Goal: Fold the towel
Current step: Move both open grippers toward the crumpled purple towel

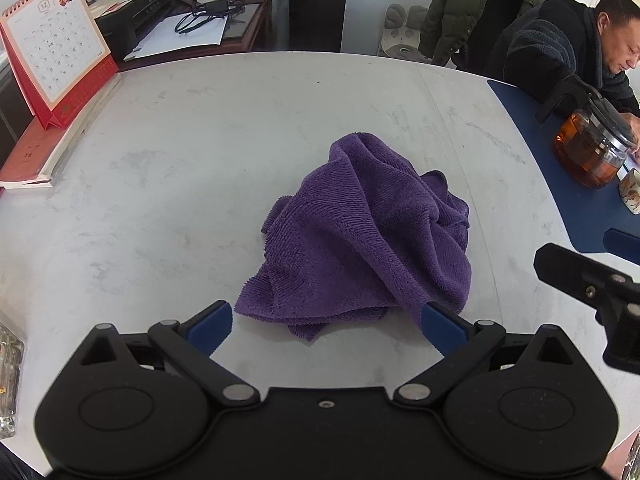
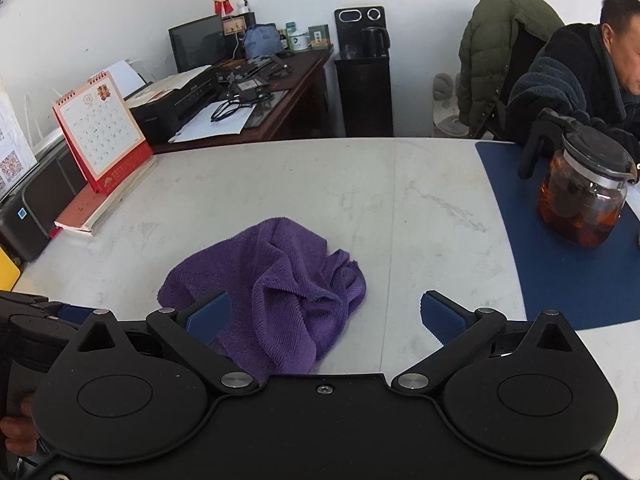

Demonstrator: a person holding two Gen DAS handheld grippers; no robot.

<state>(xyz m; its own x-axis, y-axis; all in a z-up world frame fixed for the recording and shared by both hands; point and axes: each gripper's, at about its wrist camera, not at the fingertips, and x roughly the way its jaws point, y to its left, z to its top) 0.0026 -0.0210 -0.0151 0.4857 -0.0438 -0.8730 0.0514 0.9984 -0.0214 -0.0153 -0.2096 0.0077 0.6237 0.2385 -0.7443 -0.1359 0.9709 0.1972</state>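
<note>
A purple towel point(image 1: 360, 236) lies crumpled in a heap on the pale grey table point(image 1: 180, 184). My left gripper point(image 1: 326, 326) is open and empty, just short of the towel's near edge, its blue pads on either side of it. My right gripper point(image 2: 324, 316) is open and empty, above the table; the towel point(image 2: 276, 284) lies ahead and to the left, behind its left pad. The right gripper's body shows at the right edge of the left wrist view point(image 1: 592, 284). The left gripper's body shows at the left edge of the right wrist view point(image 2: 28, 320).
A red desk calendar point(image 1: 56, 44) stands on a book at the table's far left. A glass teapot point(image 1: 592, 148) sits on a blue mat point(image 1: 560, 184) at the right, beside a cup point(image 1: 632, 192). A seated man point(image 1: 580, 44) is at the far right.
</note>
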